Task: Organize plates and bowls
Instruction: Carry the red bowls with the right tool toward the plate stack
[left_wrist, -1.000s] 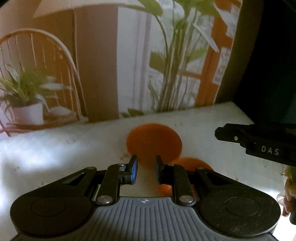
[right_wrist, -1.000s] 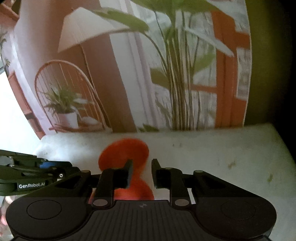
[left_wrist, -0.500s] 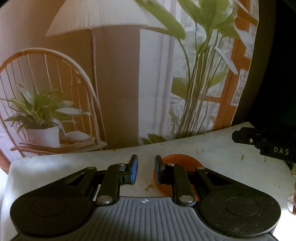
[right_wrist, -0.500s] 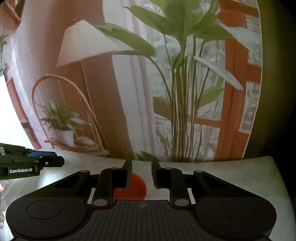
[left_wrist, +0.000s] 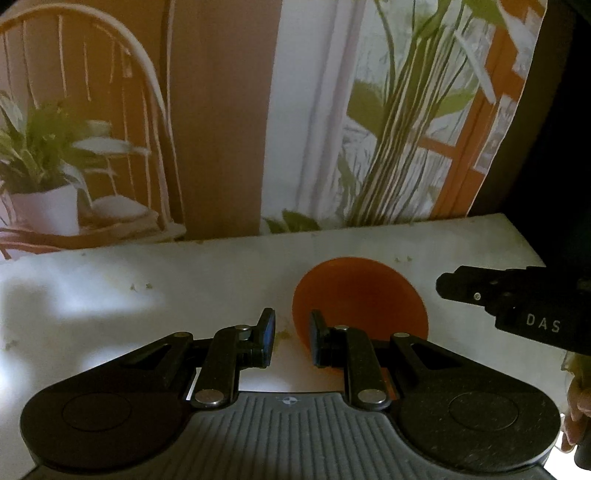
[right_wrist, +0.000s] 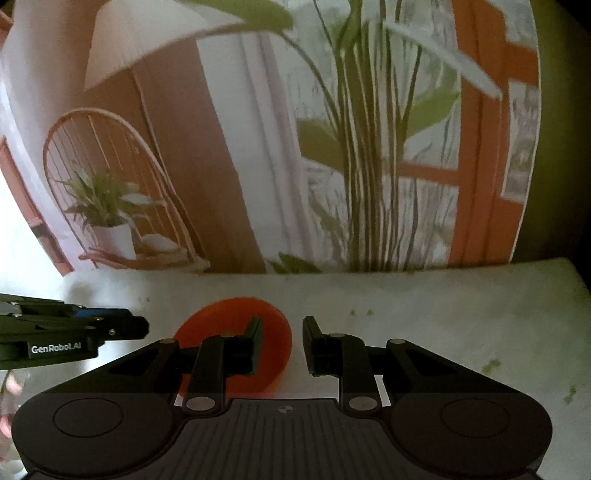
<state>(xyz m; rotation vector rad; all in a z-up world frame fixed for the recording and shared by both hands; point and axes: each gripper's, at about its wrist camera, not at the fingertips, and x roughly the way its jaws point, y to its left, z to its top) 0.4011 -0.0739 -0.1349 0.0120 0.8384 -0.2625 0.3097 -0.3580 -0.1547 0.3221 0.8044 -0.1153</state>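
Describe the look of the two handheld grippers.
Both are black. The left gripper has a ribbed grey body, silver pivot bolts and blue pads; its side reads GenRobot.AI. The right gripper has black fingers and DAS on its side.

Tabletop: white tabletop (left_wrist: 184, 280), flat, with its far edge against a printed backdrop.
Surface marks: small greenish specks (right_wrist: 491, 366) and crumbs scattered across it; a bright patch of light on its left part.
Lying on it: one round orange plate (left_wrist: 360, 295), flat, near the middle, well short of the far edge.
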